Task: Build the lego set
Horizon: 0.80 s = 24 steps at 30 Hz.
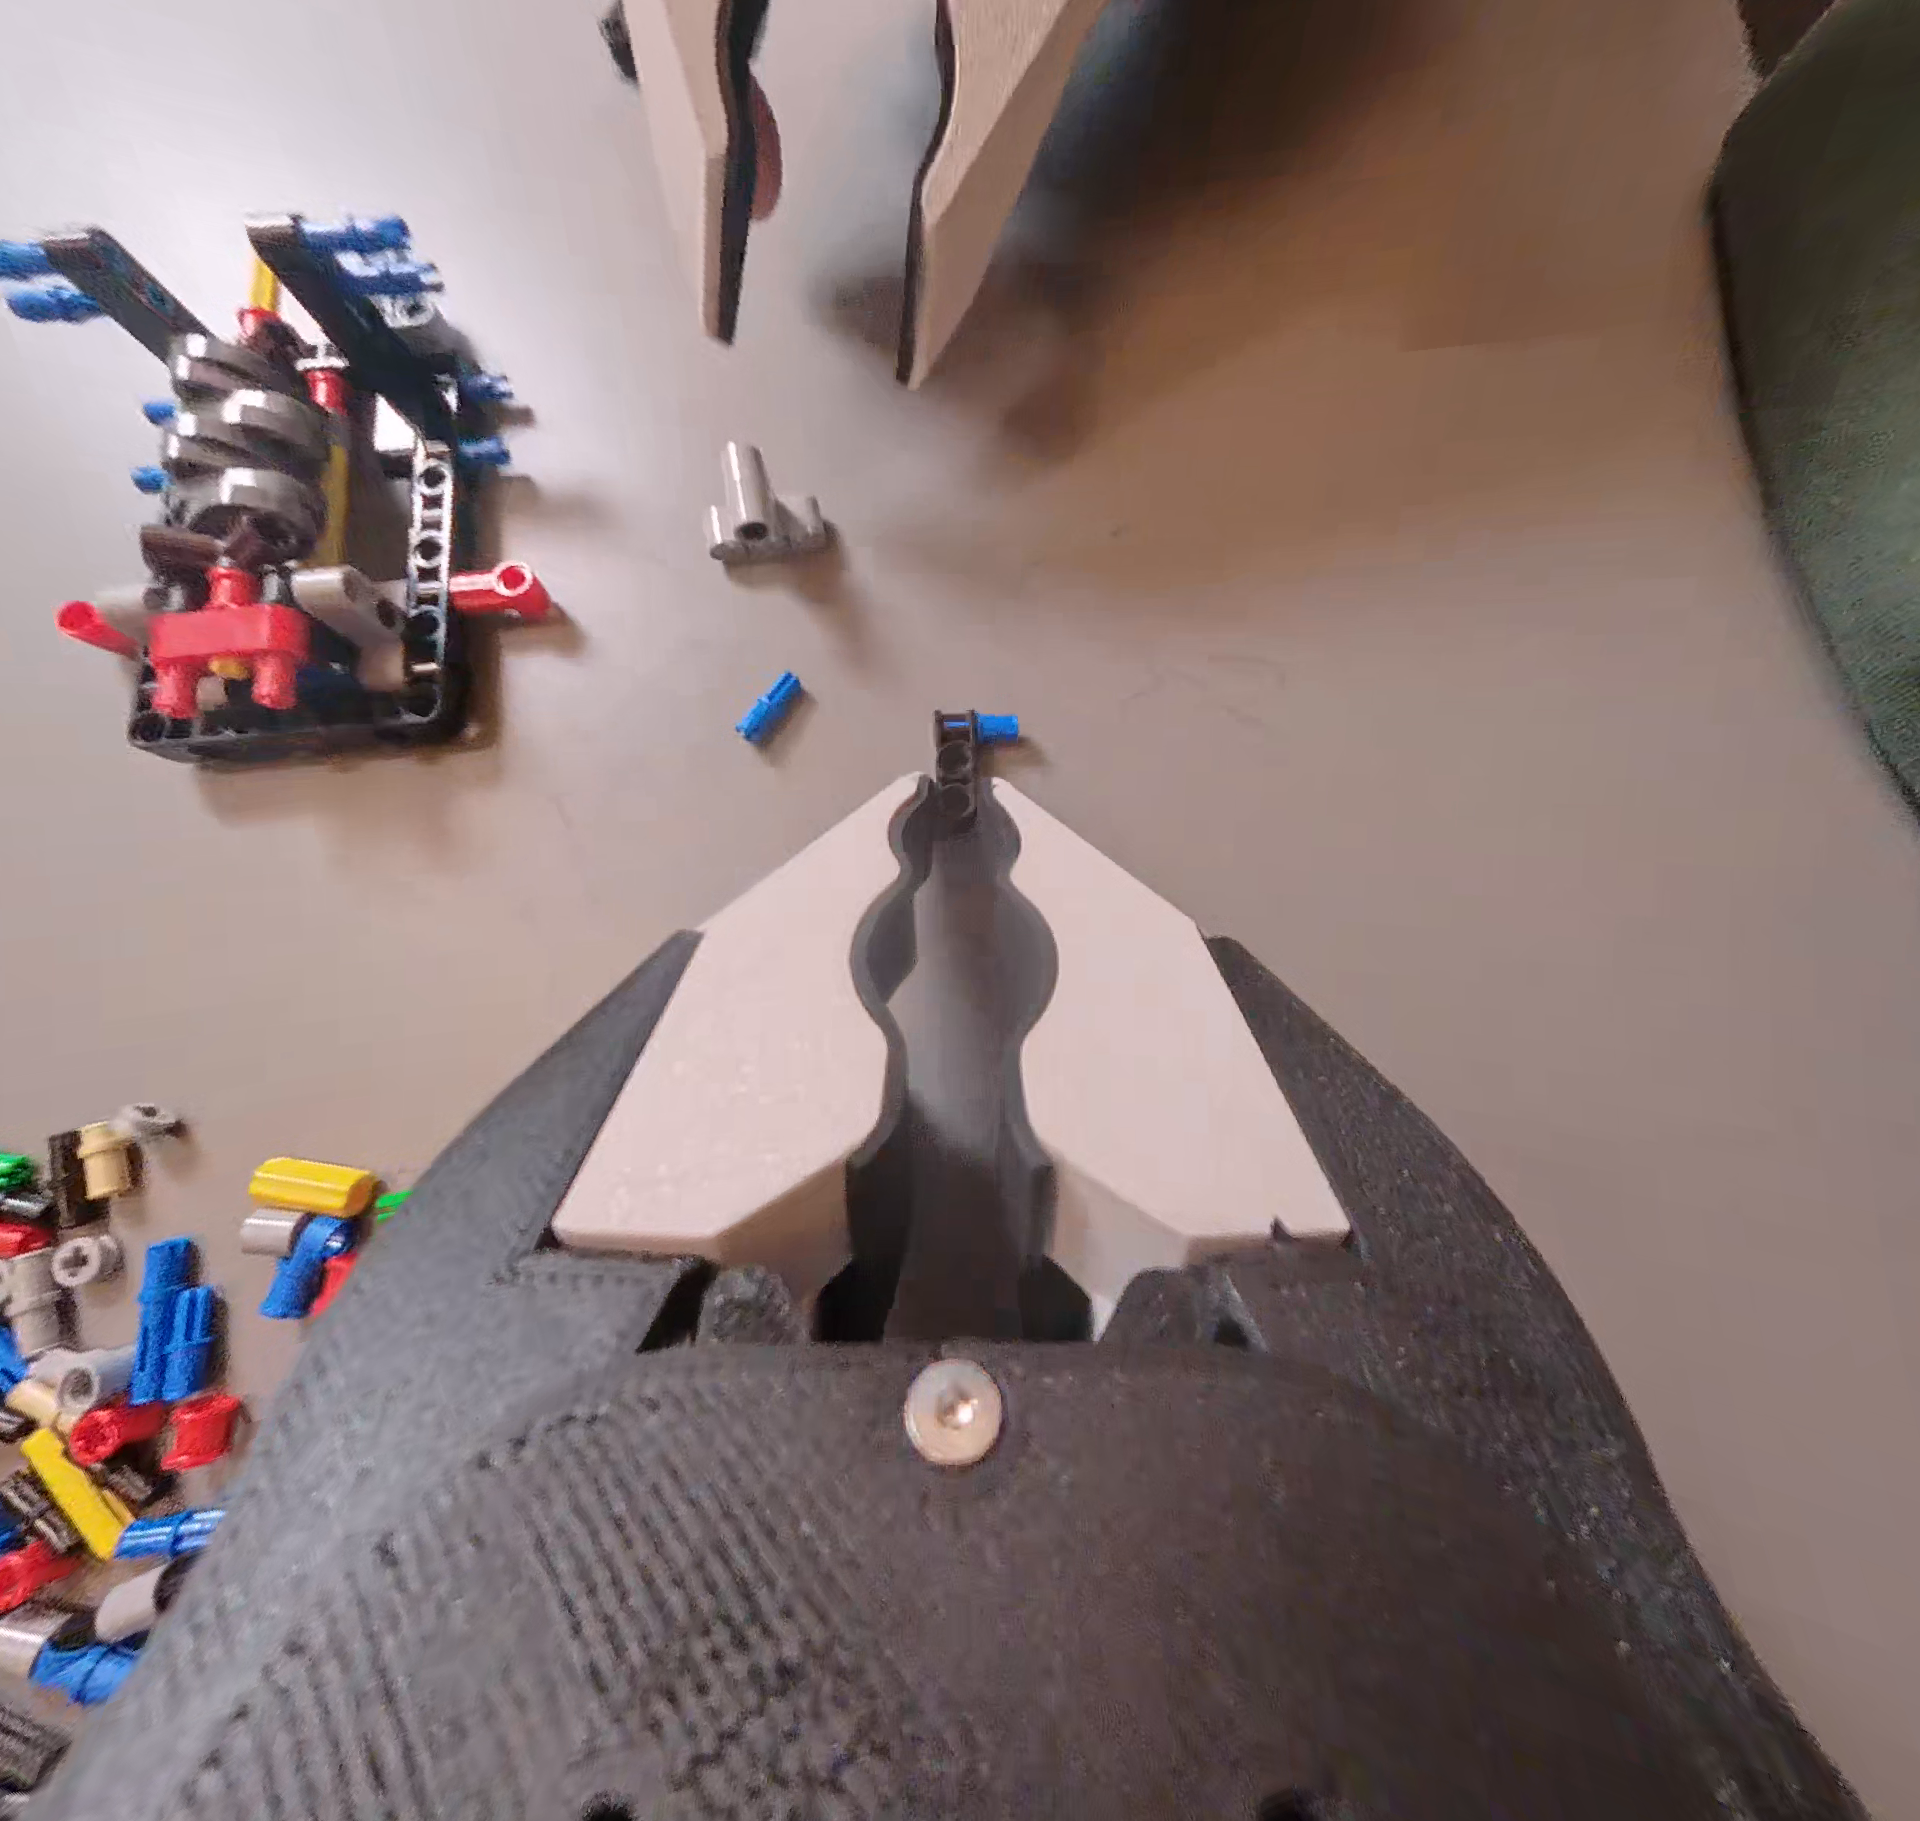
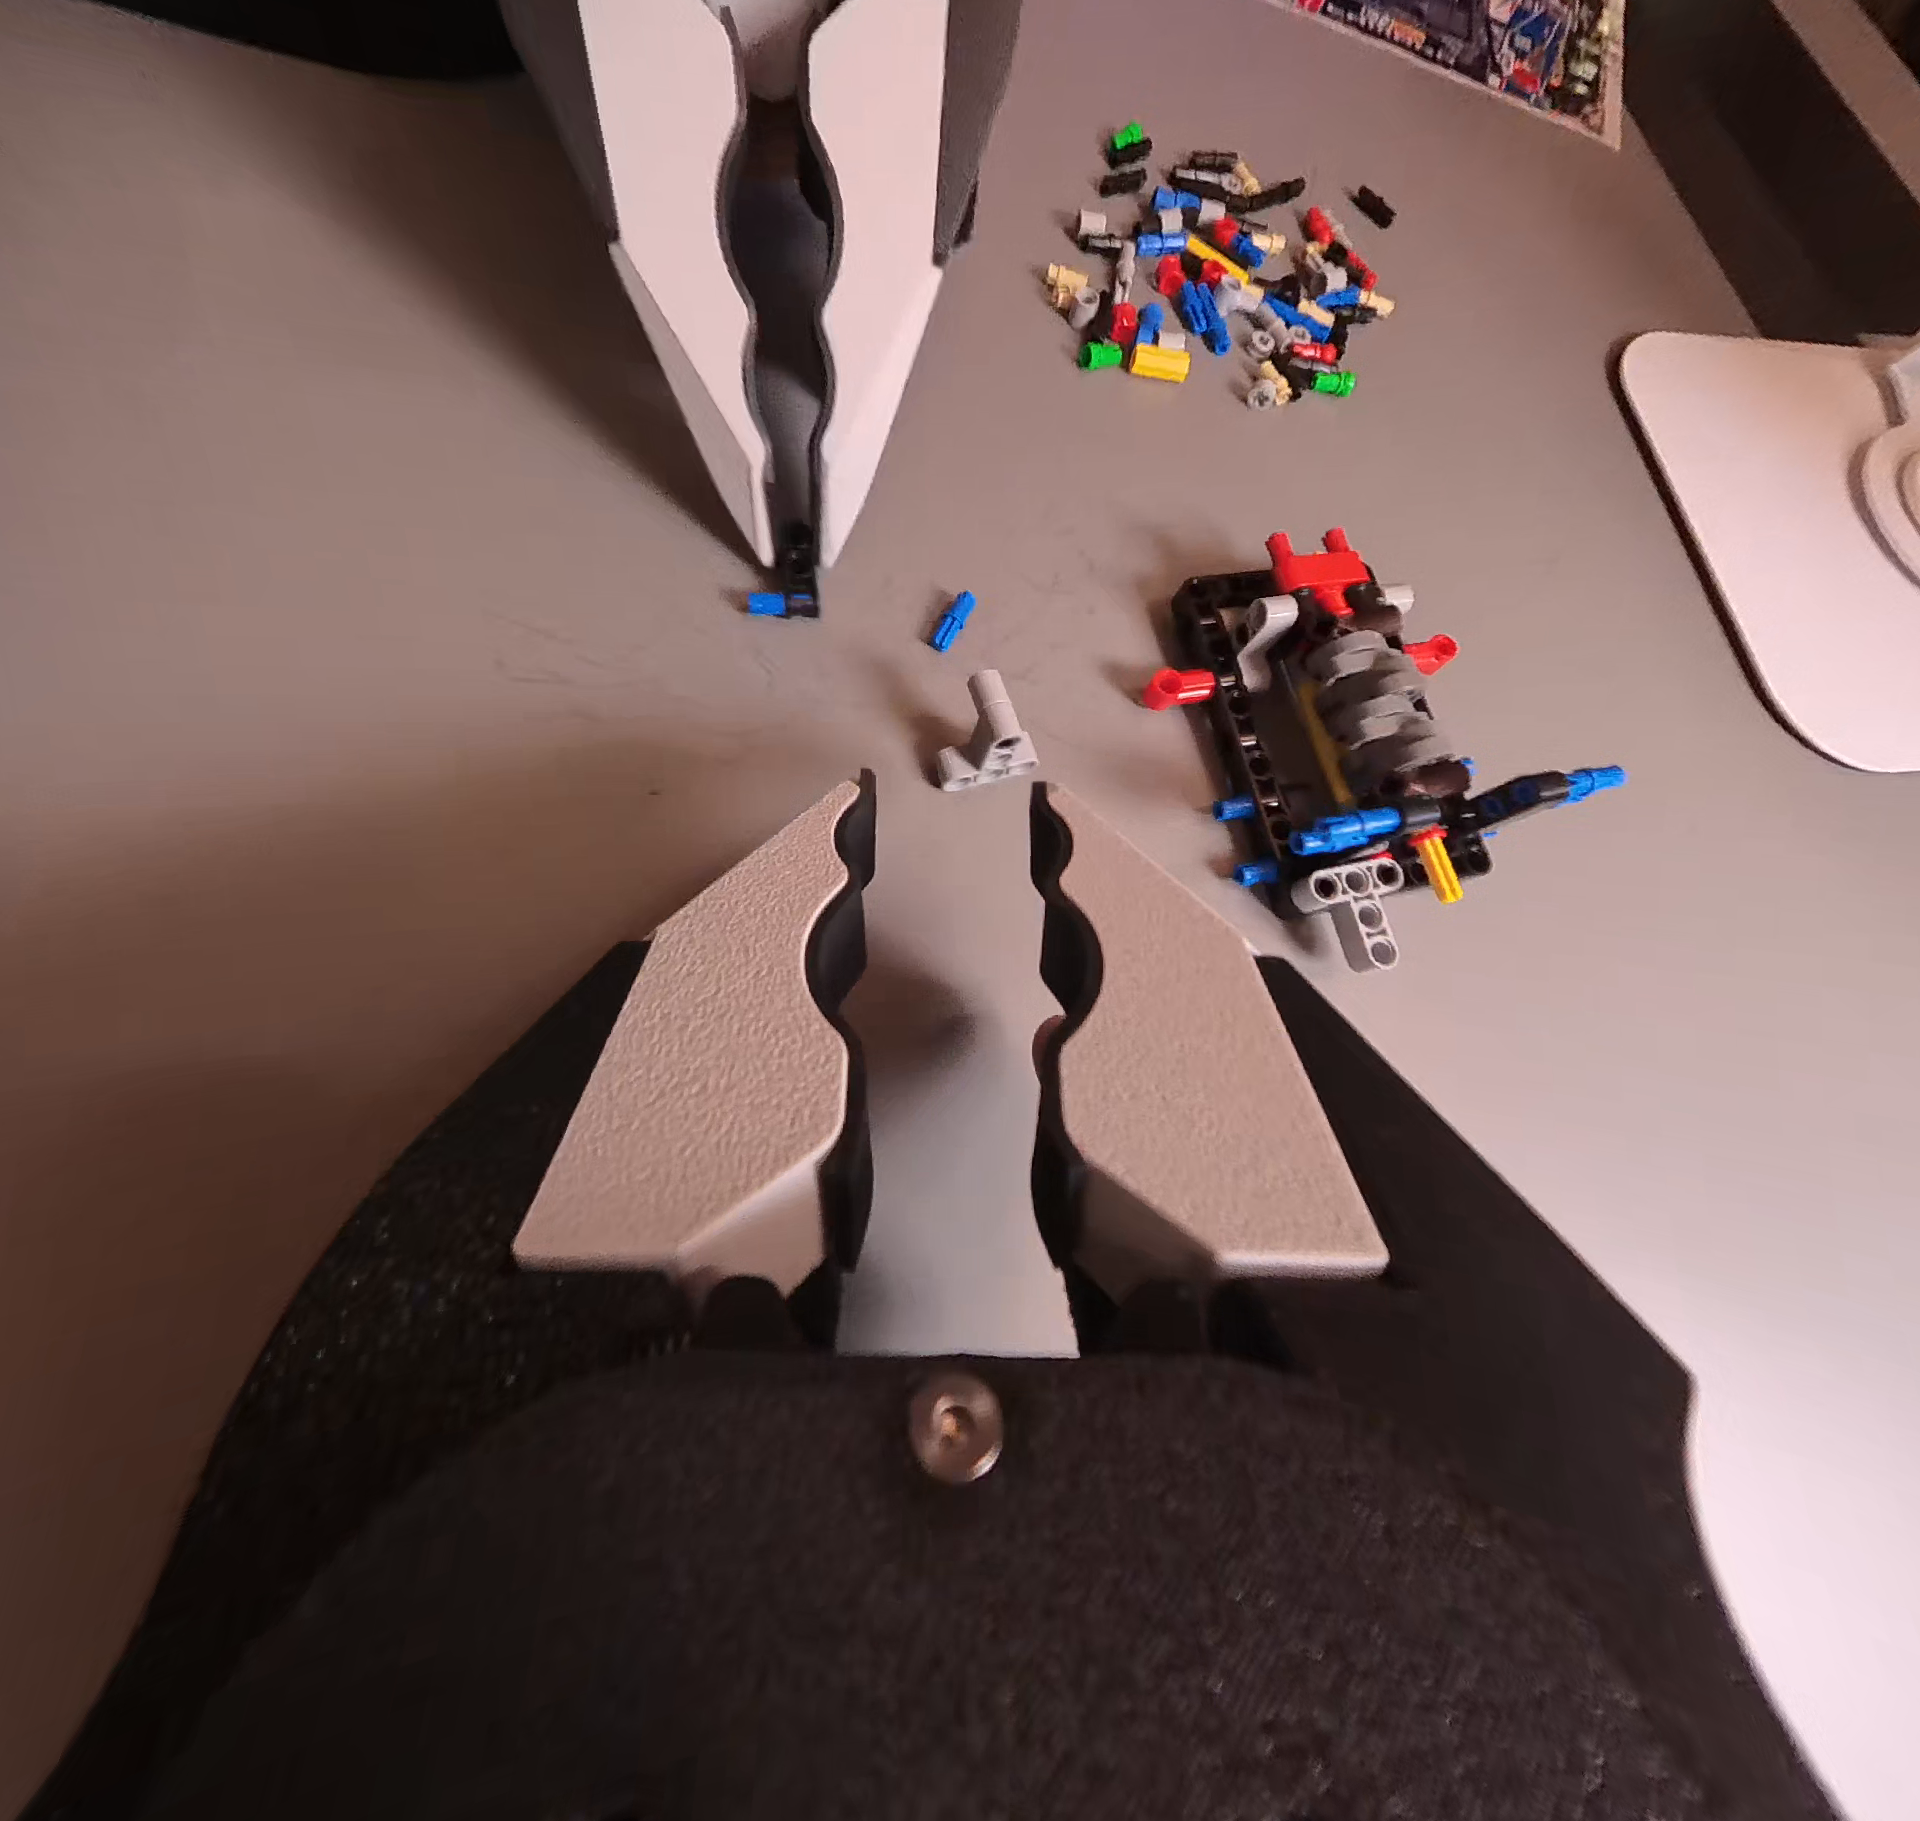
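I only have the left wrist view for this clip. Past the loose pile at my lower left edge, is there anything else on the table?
Observer: Yes. A printed instruction sheet lies beyond the loose pile of pieces, near the far table edge.
Operator: And on the far side of the partly built model?
Observer: A white rounded base sits on the table beside the partly built model; what it belongs to is cut off.
Operator: Does the model have a part I cannot see?
Observer: A light grey T-shaped beam sticks out of its end nearest the right gripper, whose jaws stand open.
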{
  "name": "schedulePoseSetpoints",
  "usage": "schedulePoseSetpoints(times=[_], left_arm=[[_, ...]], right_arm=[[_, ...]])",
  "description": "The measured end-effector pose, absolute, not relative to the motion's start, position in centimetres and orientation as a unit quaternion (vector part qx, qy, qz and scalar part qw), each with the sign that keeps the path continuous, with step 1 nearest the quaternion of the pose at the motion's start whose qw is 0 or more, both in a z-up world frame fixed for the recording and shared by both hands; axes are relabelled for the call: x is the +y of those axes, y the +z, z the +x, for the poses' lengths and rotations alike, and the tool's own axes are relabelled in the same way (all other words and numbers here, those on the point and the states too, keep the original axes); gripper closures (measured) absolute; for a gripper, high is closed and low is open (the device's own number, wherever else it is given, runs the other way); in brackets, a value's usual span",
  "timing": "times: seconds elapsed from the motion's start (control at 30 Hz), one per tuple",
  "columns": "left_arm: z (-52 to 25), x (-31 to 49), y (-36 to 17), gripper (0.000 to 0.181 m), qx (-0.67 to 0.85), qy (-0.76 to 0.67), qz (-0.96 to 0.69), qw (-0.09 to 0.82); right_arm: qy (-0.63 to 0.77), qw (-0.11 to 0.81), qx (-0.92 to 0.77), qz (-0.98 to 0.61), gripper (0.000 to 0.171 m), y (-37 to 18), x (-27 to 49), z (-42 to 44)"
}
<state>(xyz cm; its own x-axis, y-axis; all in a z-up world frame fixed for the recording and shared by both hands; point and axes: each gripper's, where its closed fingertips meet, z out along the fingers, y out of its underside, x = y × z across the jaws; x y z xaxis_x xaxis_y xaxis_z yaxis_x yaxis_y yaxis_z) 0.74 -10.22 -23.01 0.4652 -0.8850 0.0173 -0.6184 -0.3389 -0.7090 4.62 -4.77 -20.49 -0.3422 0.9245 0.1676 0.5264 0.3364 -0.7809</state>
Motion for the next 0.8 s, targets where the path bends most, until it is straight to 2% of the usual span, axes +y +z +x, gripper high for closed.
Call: schedulePoseSetpoints(times=[0.13,0.3,0.37,0.43,0.57,0.63,0.7,0.8], left_arm=[[0.7,-10.6,-22.0,0.152,0.452,-0.257,-0.789,0.329],[-1.2,-7.1,-22.3,0.158,0.401,-0.204,-0.815,0.365],[-1.0,-6.2,-22.5,0.158,0.41,-0.182,-0.815,0.367],[-0.5,-5.5,-22.7,0.157,0.42,-0.17,-0.814,0.363],[0.5,-5.4,-23.0,0.165,0.434,-0.175,-0.812,0.349],[0.6,-5.4,-23.0,0.173,0.436,-0.169,-0.812,0.35],[0.5,-5.4,-23.1,0.178,0.436,-0.16,-0.813,0.352],[0.3,-5.4,-22.9,0.178,0.437,-0.146,-0.812,0.357]], right_arm=[[0.266,0.298,-0.78,-0.482,0.144,-21.0,-3.5,5.9],[0.185,0.262,-0.767,-0.556,0.146,-20.4,2.4,12.5],[0.184,0.232,-0.75,-0.591,0.138,-20.8,3.6,15.0],[0.183,0.259,-0.735,-0.599,0.136,-20.8,5.1,15.4],[0.197,0.244,-0.731,-0.606,0.136,-22.3,5.2,14.0],[0.193,0.239,-0.739,-0.6,0.145,-23.0,5.1,13.1],[0.197,0.239,-0.745,-0.591,0.165,-23.1,4.7,12.3],[0.223,0.248,-0.763,-0.554,0.165,-22.4,2.7,10.9]])
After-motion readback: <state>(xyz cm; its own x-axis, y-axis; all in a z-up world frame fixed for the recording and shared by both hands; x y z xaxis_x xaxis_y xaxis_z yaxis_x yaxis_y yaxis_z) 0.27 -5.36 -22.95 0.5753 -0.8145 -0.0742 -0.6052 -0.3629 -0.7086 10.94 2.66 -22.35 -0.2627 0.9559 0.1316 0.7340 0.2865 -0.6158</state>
